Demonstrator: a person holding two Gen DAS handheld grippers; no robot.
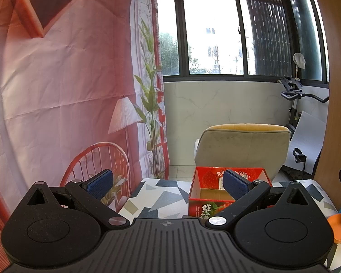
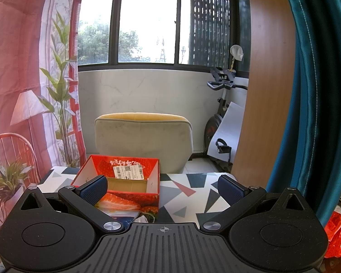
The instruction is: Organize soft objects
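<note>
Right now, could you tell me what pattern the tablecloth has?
The tablecloth is white with grey, dark blue and red triangles, clearest in the right wrist view.

Daylight is pouring in through the window point(image 1: 211, 34) at the upper centre of both views, blowing its panes out to near white. The printed backdrop point(image 1: 63, 68) on the left is glowing pink. Fisheye distortion is bending straight edges toward the corners, which are fading to black. Focus is staying sharp on the table point(image 2: 188, 188), with soft shadows.
</note>
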